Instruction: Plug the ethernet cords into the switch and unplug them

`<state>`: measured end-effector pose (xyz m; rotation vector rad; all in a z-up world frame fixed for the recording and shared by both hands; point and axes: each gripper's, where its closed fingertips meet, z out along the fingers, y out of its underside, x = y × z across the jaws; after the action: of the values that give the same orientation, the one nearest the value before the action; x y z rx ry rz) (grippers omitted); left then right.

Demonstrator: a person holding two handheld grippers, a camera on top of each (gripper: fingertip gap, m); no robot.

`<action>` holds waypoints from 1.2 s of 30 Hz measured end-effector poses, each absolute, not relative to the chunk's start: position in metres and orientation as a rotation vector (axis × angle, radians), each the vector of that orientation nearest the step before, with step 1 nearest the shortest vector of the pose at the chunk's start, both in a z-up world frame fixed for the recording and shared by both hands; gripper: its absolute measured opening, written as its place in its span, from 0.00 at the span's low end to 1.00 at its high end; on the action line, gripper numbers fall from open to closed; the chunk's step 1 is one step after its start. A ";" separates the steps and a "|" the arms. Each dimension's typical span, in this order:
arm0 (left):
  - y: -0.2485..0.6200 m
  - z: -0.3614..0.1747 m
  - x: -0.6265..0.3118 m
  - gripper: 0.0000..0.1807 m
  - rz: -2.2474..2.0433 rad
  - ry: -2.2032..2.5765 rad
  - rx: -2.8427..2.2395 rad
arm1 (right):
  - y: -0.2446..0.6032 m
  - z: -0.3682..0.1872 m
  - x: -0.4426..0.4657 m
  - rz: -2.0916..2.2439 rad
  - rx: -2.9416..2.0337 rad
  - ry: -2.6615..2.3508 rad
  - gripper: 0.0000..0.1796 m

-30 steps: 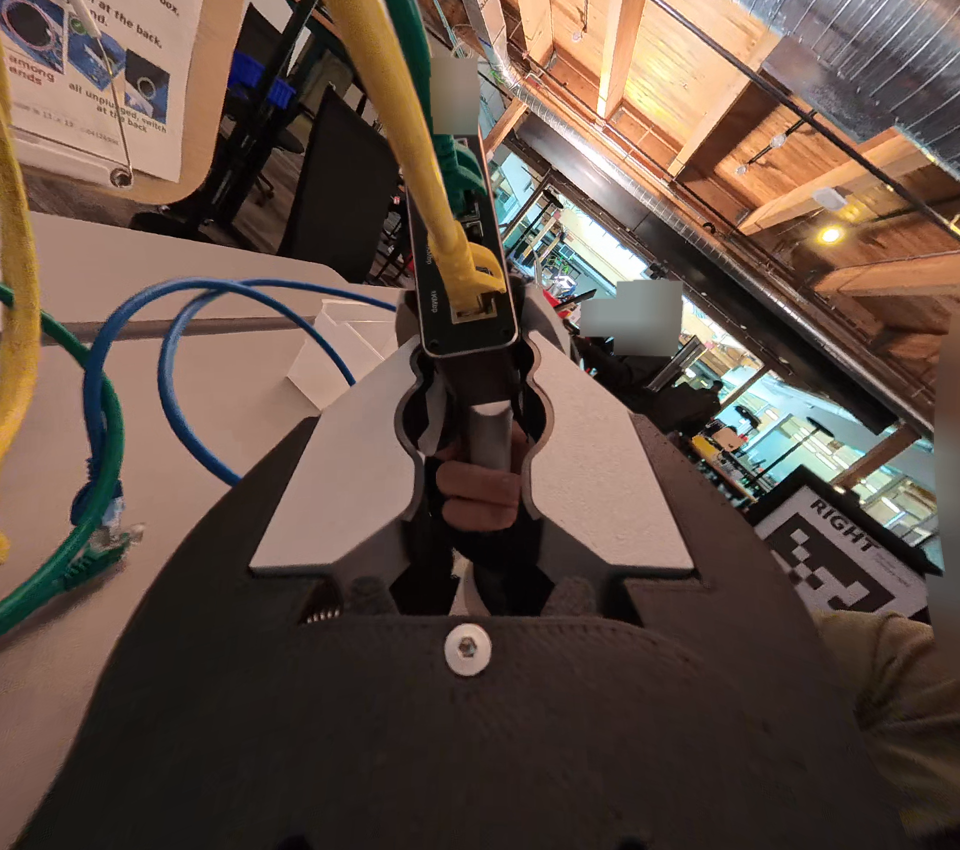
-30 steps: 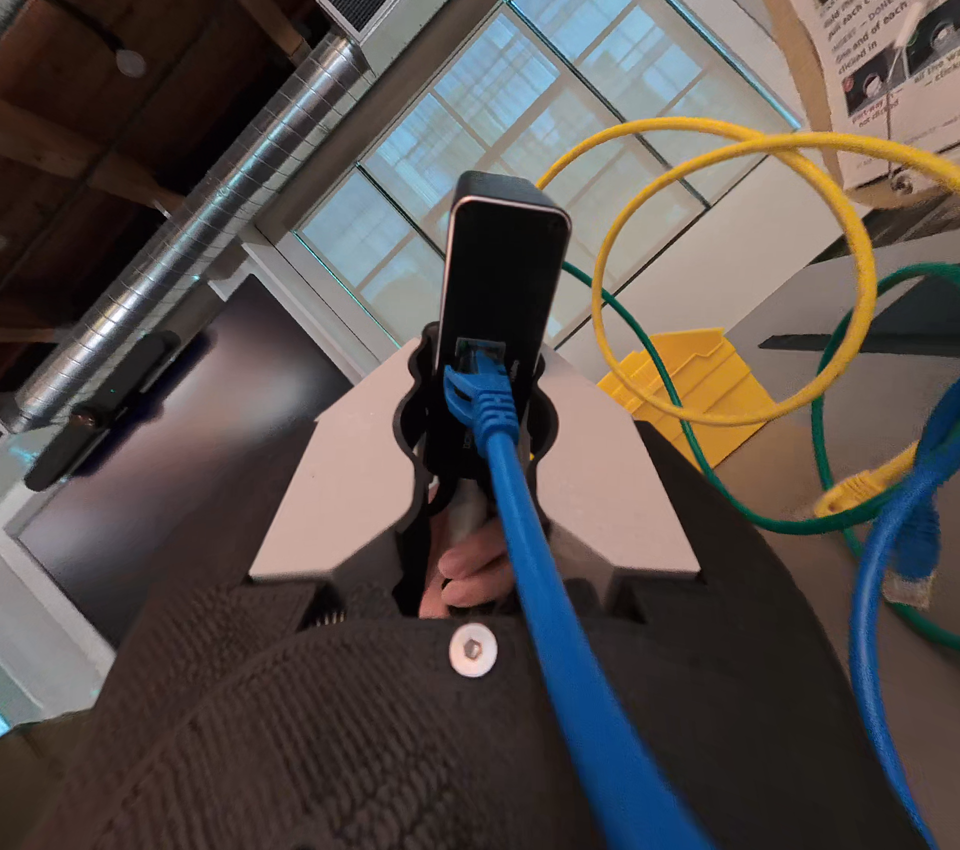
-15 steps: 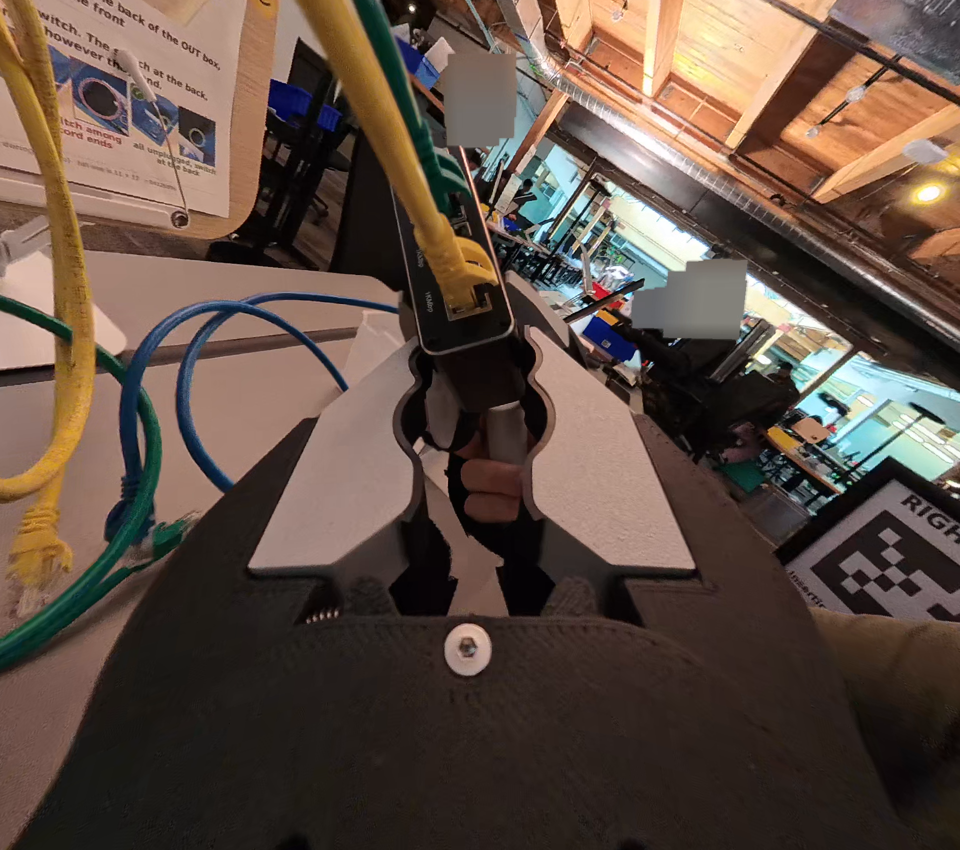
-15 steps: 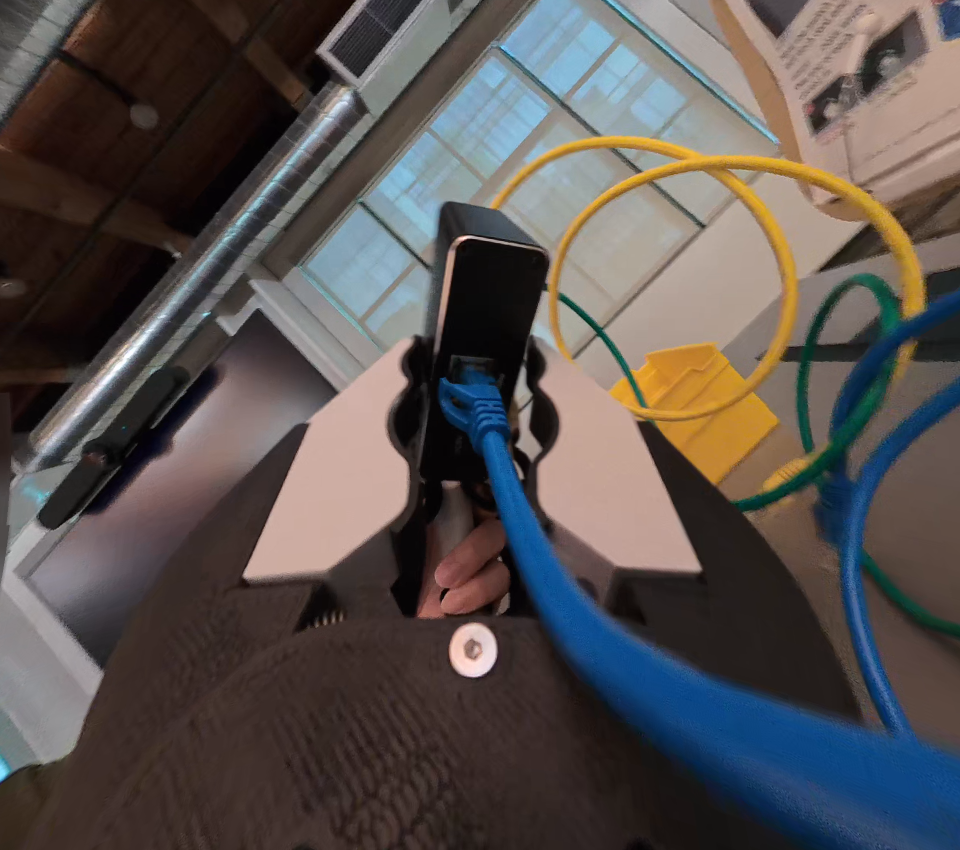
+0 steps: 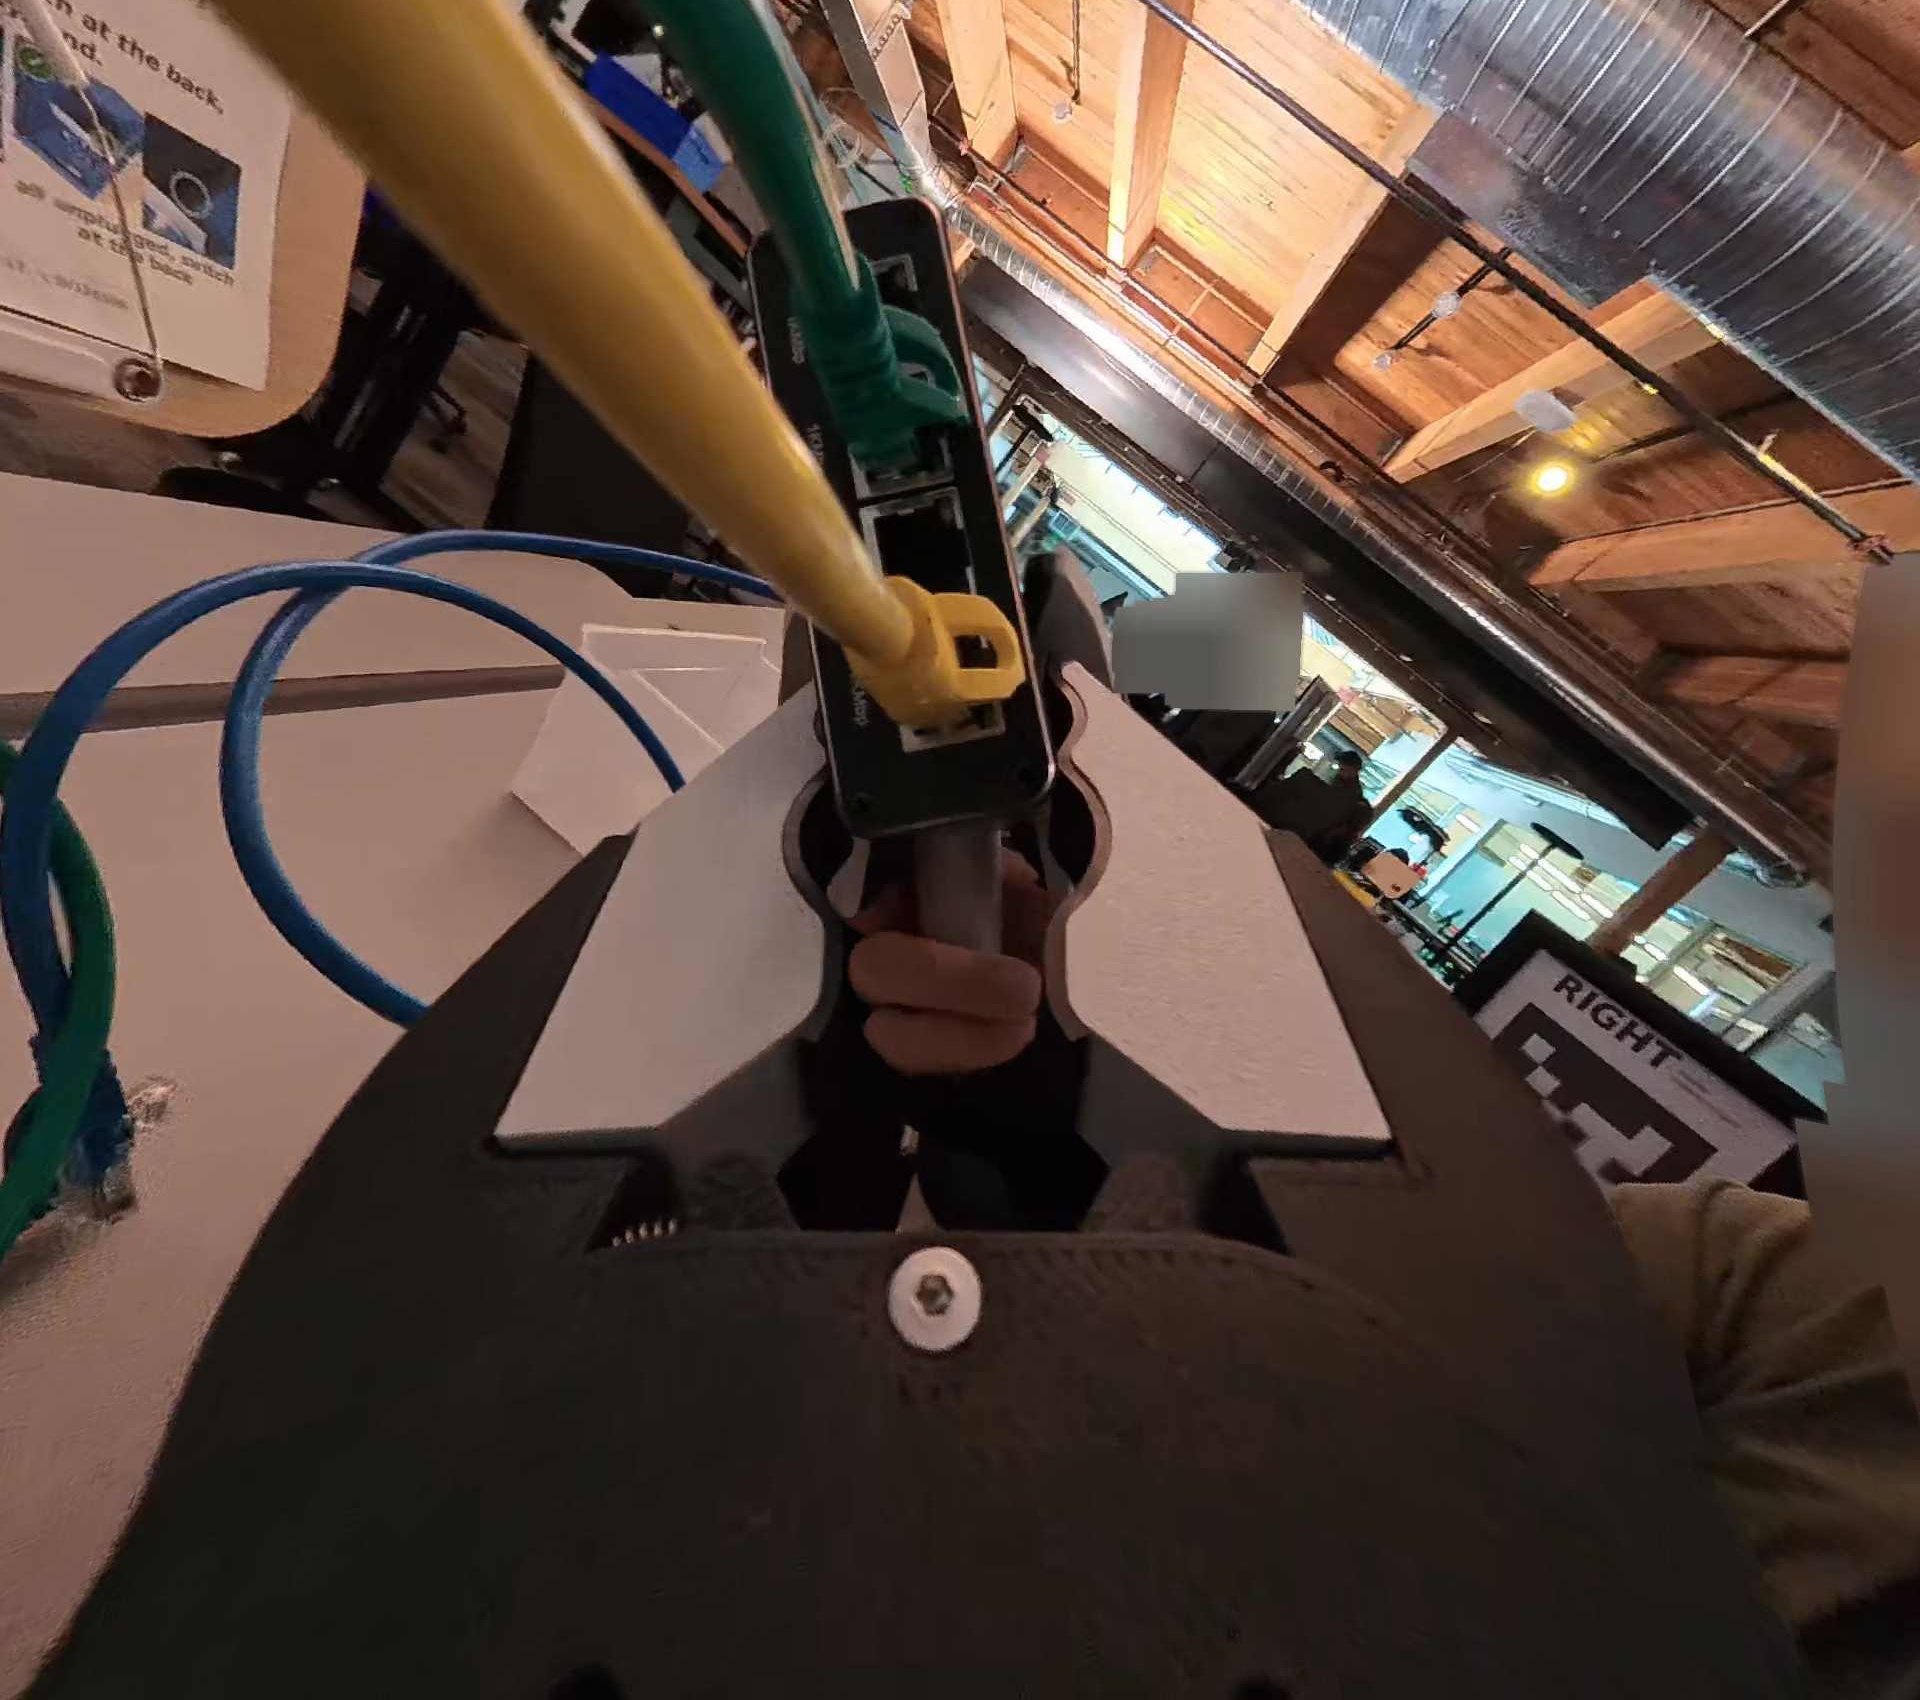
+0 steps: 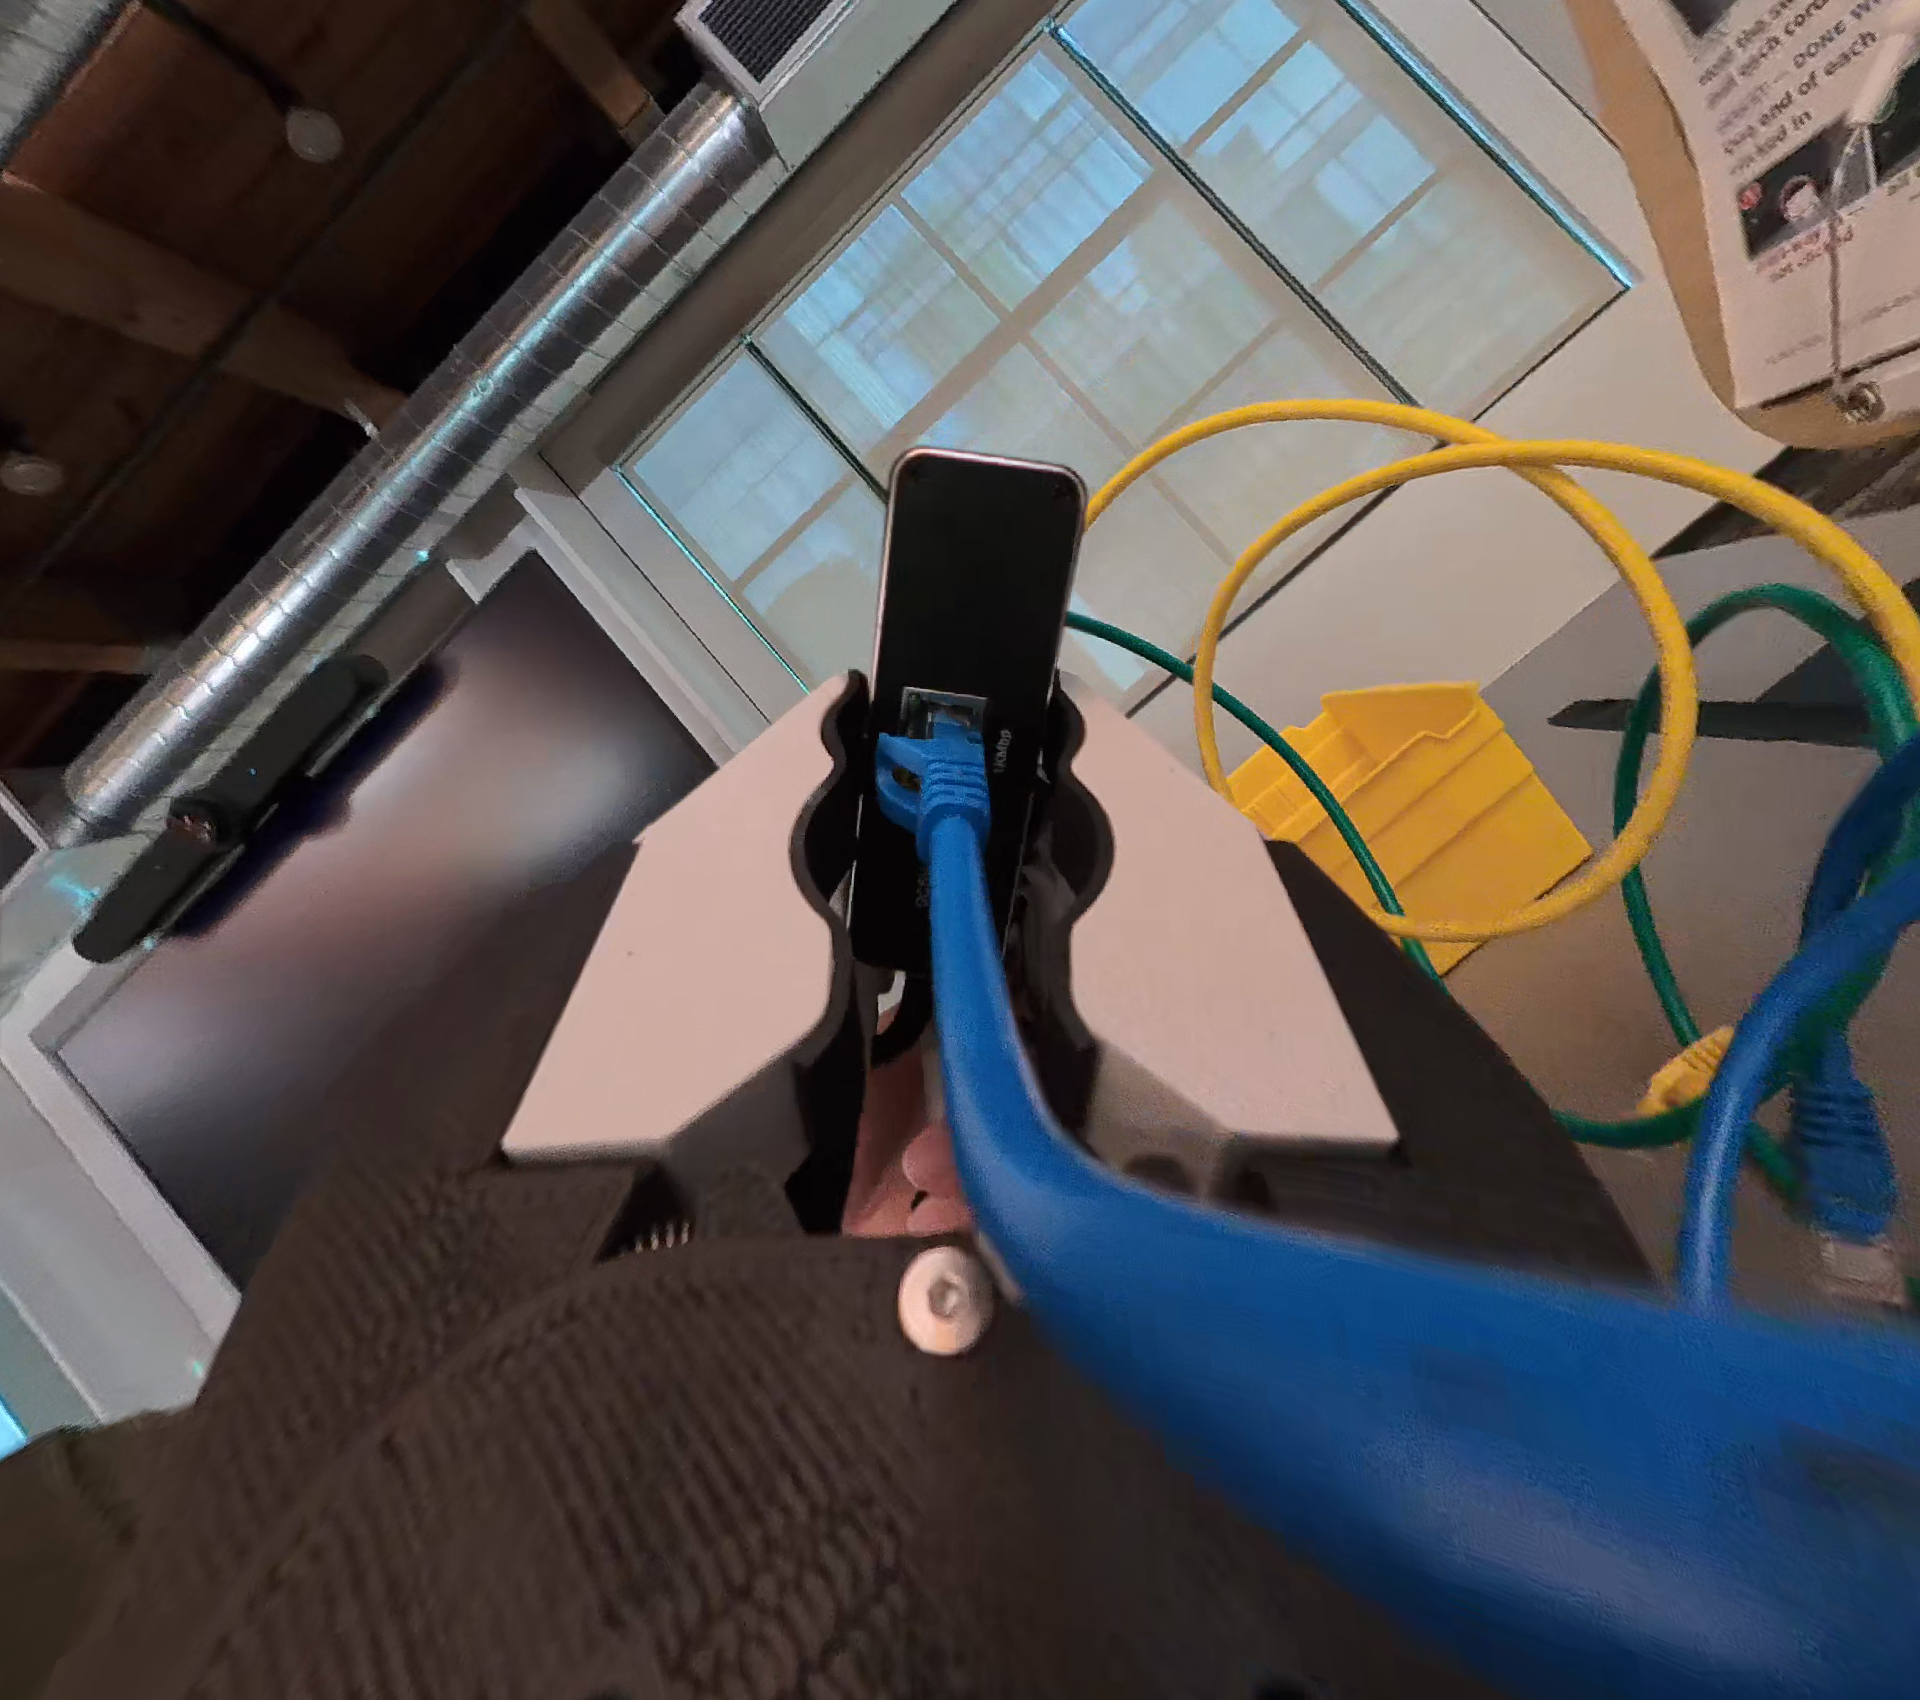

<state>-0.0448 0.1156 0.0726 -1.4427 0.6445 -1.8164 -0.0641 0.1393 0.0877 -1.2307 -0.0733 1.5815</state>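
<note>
My left gripper (image 5: pixel 940 783) is shut on the near end of the black switch (image 5: pixel 914 528), which is held up off the table. A yellow cord's plug (image 5: pixel 940 663) sits in the nearest port and a green plug (image 5: pixel 883 383) in a farther one, with an empty port (image 5: pixel 920 544) between them. My right gripper (image 6: pixel 956 715) is shut on the switch (image 6: pixel 977 570) from the other end. A blue cord's plug (image 6: pixel 935 767) sits in the port nearest it. The loose yellow end (image 6: pixel 1683 1079) and loose blue end (image 6: pixel 1839 1162) lie on the table.
Blue cord loops (image 5: pixel 312 611) lie on the white table (image 5: pixel 312 871) beside a folded white card (image 5: pixel 644 715). An instruction sheet on a board (image 5: pixel 125 144) stands behind. A yellow bin (image 6: pixel 1403 819) sits beyond the yellow (image 6: pixel 1455 715) and green (image 6: pixel 1652 819) loops.
Both grippers stay shut on the switch and have tilted with it. The switch face shows closer in the left wrist view, and the cord loops have swung.
</note>
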 end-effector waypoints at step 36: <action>0.089 0.109 -0.080 0.19 -2.002 0.865 -1.463 | 0.080 0.112 -0.064 0.231 -0.907 -0.940 0.06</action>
<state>-0.0803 0.0886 0.1088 -1.4632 0.8651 -2.0018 -0.0643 0.0802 0.1124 -0.9066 -0.9395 0.2311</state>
